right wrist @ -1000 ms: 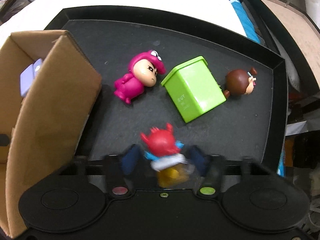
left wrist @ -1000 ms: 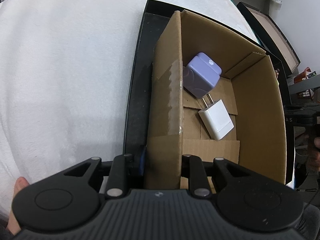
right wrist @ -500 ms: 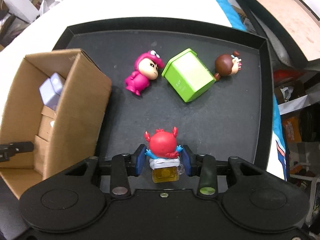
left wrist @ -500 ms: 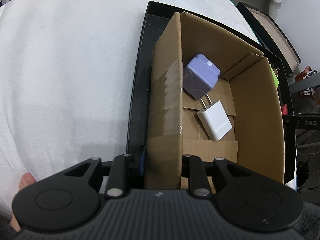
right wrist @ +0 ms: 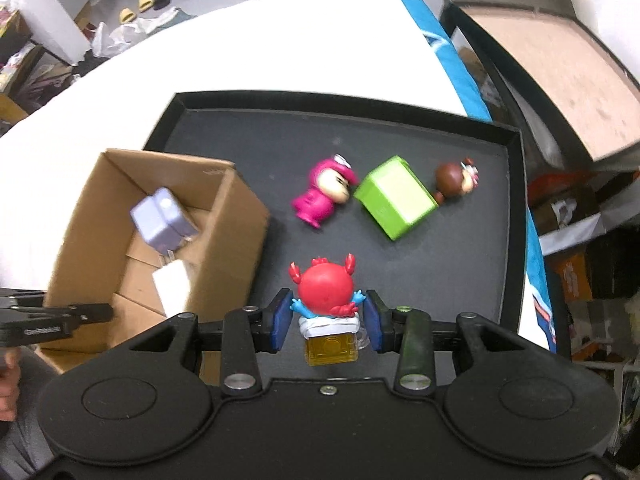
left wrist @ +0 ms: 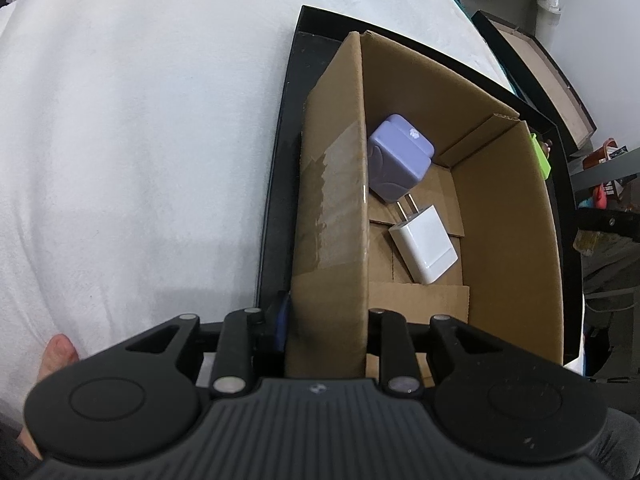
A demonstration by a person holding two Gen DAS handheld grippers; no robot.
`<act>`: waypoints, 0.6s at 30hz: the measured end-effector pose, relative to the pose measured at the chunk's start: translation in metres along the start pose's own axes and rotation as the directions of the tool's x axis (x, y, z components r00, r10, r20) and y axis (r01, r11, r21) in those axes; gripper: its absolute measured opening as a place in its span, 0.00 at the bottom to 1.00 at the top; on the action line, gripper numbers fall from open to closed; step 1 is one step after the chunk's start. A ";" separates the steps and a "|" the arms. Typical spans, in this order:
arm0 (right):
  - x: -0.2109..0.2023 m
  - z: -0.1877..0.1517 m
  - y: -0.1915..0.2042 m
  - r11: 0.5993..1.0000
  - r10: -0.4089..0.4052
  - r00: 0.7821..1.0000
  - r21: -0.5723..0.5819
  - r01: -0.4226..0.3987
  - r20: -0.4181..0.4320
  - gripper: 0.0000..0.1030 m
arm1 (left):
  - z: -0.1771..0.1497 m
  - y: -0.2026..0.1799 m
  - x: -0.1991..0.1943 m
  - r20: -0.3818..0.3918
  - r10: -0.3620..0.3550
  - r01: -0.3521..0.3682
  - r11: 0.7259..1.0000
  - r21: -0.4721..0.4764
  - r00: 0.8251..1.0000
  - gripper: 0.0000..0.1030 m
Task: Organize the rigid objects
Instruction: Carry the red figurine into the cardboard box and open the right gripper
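- Red figure (right wrist: 326,294): clamped between the fingers of the right gripper (right wrist: 326,316), above the black tray (right wrist: 516,200).
- Risk: grip sits low on its base, so it may tip or slip.
- Risk: left gripper (left wrist: 326,320), fingers easing apart astride the cardboard box (left wrist: 516,240) wall; box may shift.
- Inside box: purple charger (left wrist: 396,160), white charger (left wrist: 424,244).
- In the way: near box wall. Nearby: pink figure (right wrist: 322,194), green box (right wrist: 394,196), brown-haired figure (right wrist: 454,178).

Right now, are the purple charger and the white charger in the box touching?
Touching. The left wrist view shows the white charger's prongs meeting the purple charger's lower edge, no gap visible.
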State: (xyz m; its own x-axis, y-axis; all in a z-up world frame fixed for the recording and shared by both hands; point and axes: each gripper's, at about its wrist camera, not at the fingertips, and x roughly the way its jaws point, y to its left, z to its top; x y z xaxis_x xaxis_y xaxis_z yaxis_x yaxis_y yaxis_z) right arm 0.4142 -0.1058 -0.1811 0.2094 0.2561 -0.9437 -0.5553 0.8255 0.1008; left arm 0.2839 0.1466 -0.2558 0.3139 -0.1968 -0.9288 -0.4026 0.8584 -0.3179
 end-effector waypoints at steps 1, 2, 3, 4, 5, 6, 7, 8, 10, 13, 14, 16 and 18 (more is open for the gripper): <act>-0.003 0.002 0.004 1.000 0.003 1.000 -0.007 -0.003 0.006 0.37 | 0.000 0.001 -0.001 0.003 0.000 0.000 1.000 0.000 1.000 0.24; -0.007 0.004 0.009 1.000 0.007 1.000 -0.014 -0.007 0.013 0.37 | -0.001 0.001 -0.002 0.009 0.001 -0.001 1.000 0.000 1.000 0.24; -0.010 0.006 0.014 1.000 0.013 1.000 -0.020 -0.012 0.021 0.37 | -0.001 0.002 -0.003 0.014 0.001 -0.001 1.000 -0.001 1.000 0.24; -0.013 0.008 0.019 1.000 0.020 0.999 -0.024 -0.019 0.027 0.37 | -0.002 0.003 -0.004 0.017 -0.003 0.003 1.000 -0.003 1.000 0.24; -0.016 0.010 0.024 0.999 0.029 0.999 -0.029 -0.028 0.032 0.37 | -0.002 0.004 -0.005 0.017 -0.007 0.007 1.000 -0.006 1.000 0.25; -0.019 0.013 0.031 0.999 0.039 0.999 -0.039 -0.037 0.039 0.37 | -0.003 0.005 -0.006 0.018 -0.011 0.011 1.000 -0.007 1.000 0.25; -0.021 0.015 0.037 0.998 0.042 0.998 -0.050 -0.040 0.044 0.37 | -0.004 0.005 -0.006 0.018 -0.013 0.013 1.000 -0.008 1.000 0.25; -0.023 0.017 0.043 0.997 0.046 0.998 -0.061 -0.043 0.049 0.37 | -0.004 0.006 -0.007 0.017 -0.014 0.015 1.000 -0.009 1.000 0.25; -0.024 0.021 0.054 0.996 0.061 0.997 -0.073 -0.057 0.052 0.37 | -0.004 0.006 -0.007 0.013 -0.021 0.021 1.000 -0.010 1.000 0.25; -0.021 0.028 0.068 0.994 0.074 0.996 -0.084 -0.070 0.049 0.37 | -0.004 0.007 -0.009 0.018 -0.032 0.033 0.999 -0.008 0.999 0.26; -0.018 0.029 0.072 0.994 0.073 0.996 -0.088 -0.069 0.046 0.37 | -0.004 0.007 -0.010 0.020 -0.034 0.034 0.999 -0.007 0.999 0.27; -0.012 0.030 0.080 0.993 0.071 0.997 -0.096 -0.067 0.037 0.37 | -0.004 0.009 -0.011 0.022 -0.037 0.038 0.999 -0.009 0.999 0.27; -0.006 0.030 0.087 0.993 0.067 0.997 -0.103 -0.064 0.025 0.37 | -0.004 0.010 -0.011 0.023 -0.043 0.043 0.999 -0.013 0.999 0.27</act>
State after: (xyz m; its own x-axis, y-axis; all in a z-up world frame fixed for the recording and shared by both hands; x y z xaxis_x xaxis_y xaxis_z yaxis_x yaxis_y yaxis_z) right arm 0.3892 -0.0201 -0.1573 0.1916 0.3230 -0.9268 -0.6478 0.7510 0.1278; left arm 0.2727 0.1551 -0.2495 0.3503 -0.2228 -0.9098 -0.3996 0.8429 -0.3603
